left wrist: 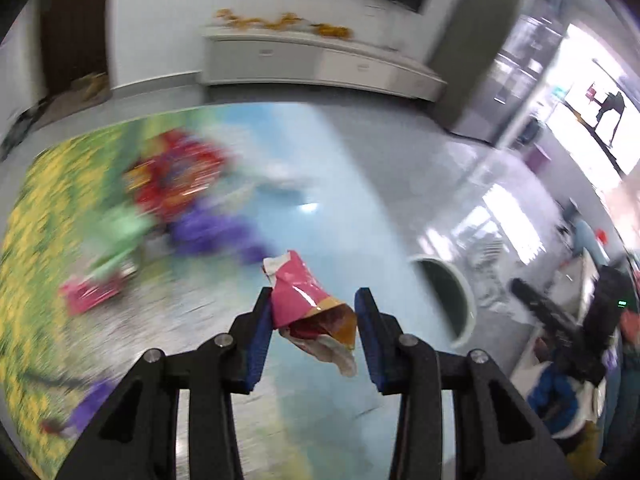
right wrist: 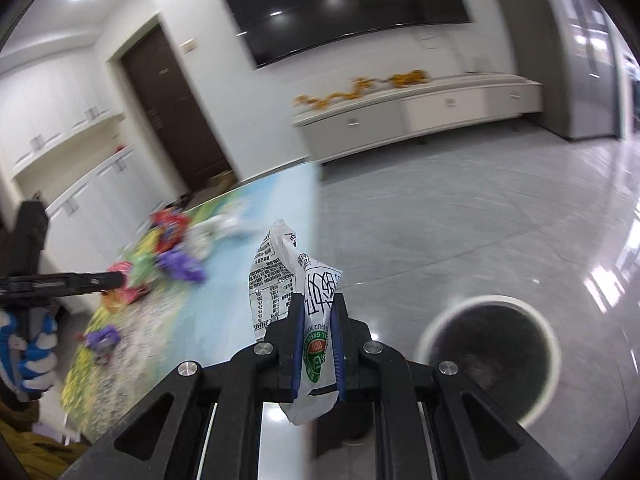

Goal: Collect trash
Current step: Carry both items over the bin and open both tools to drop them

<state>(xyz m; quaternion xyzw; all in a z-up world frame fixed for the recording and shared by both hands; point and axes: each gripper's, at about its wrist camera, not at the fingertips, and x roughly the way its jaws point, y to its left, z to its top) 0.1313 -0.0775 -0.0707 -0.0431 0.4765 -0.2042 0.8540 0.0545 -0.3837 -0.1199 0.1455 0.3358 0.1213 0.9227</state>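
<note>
A: What does your left hand-held gripper [left wrist: 314, 312] have?

B: Its blue pads stand apart, with a crumpled pink wrapper [left wrist: 304, 300] between them. The wrapper touches your left pad; a gap shows before the right pad. Its open end has a gold-brown rim. No writing on it can be read.

A: And your right hand-held gripper [right wrist: 318, 320]?

B: It is clamped on a white plastic wrapper [right wrist: 296, 280], which sticks up past the fingertips and hangs below them. You can see dense black print in a block on its left face, large outlined characters on the right face, and a round green seal lower down. The letters "GU23" look legible near the seal; the rest is too small to tell.

A: Where is the bin?

B: A round bin [right wrist: 490, 354] with a white rim and dark inside stands on the grey floor [right wrist: 460, 216], near and to the right of your right gripper. In the left wrist view the bin [left wrist: 446, 300] is also right of the pads.

A: What else lies about?

B: More trash [right wrist: 172, 252], red, purple, green and pink, lies on a colourful printed mat [right wrist: 240, 272] to the left; it is blurred. Far off, a white low cabinet [right wrist: 420, 112] sits under a dark wall screen [right wrist: 344, 4], with yellow-orange items [right wrist: 360, 88] along its top.
</note>
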